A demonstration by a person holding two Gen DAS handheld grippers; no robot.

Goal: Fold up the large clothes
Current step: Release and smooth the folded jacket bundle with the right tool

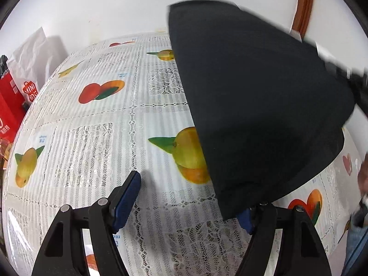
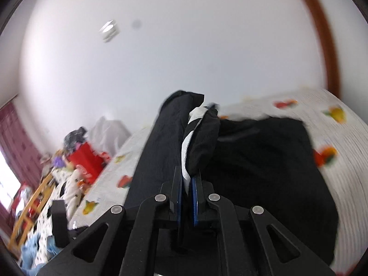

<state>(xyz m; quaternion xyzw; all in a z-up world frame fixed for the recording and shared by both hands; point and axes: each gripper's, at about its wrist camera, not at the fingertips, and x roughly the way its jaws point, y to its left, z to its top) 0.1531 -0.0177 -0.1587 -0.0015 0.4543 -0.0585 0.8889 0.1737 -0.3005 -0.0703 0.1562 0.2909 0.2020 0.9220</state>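
A large black garment [image 1: 253,96] is lifted over the right side of the fruit-print tablecloth [image 1: 96,138]. My left gripper [image 1: 187,197] is open just above the table. Its left finger [image 1: 128,195] is bare and the cloth's lower edge drapes over its right finger [image 1: 246,218]. In the right wrist view my right gripper [image 2: 186,179] is shut on a bunched fold of the black garment [image 2: 202,138] with a white lining or label showing. The rest of the cloth [image 2: 271,161] hangs down to the table.
A red shopping bag [image 1: 11,101] and a white bag [image 1: 32,53] stand at the table's far left edge. Clutter and a wooden frame [image 2: 32,209] lie left of the table. A brown door frame [image 1: 303,4] is behind on the right.
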